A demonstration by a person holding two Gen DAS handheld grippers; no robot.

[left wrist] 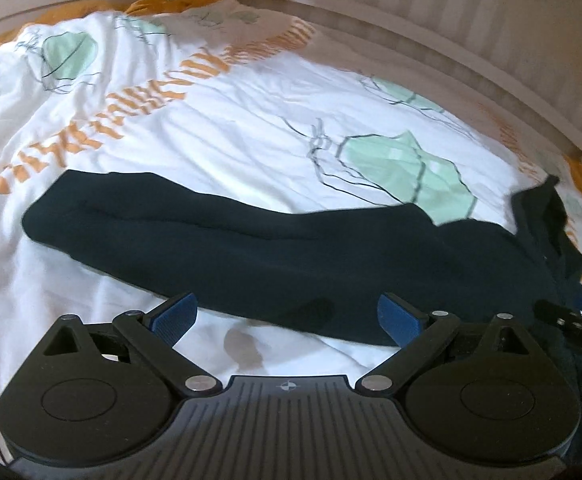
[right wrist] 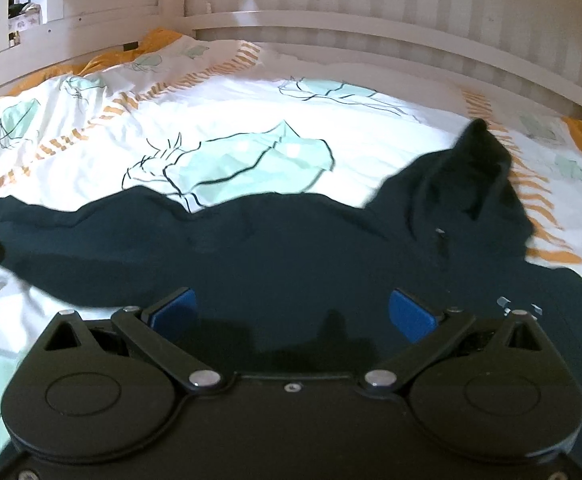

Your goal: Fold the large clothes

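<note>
Both tongs, left tongs (left wrist: 287, 316) and right tongs (right wrist: 291, 312), are hovering wide and empty over the dark garment (right wrist: 291, 240) lying spread across the bed (left wrist: 211, 128). Judging so, folding is just starting; next they need an edge to pinch.

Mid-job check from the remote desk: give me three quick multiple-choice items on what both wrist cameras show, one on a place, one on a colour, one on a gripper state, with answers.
1. Where does the dark navy fabric garment lie?
A. on the white patterned duvet
B. on a wooden floor
C. over a chair back

2. What colour are the pads on the gripper fingers?
A. red
B. blue
C. yellow

3. How do the left gripper and right gripper stand?
A. both shut on cloth
B. one open, one shut
C. both open, holding nothing

Answers: 1 A, the garment is spread across the duvet in both views. 2 B, the pads show blue on each finger. 3 C, each pair of fingers stands wide apart with nothing between them.
</note>
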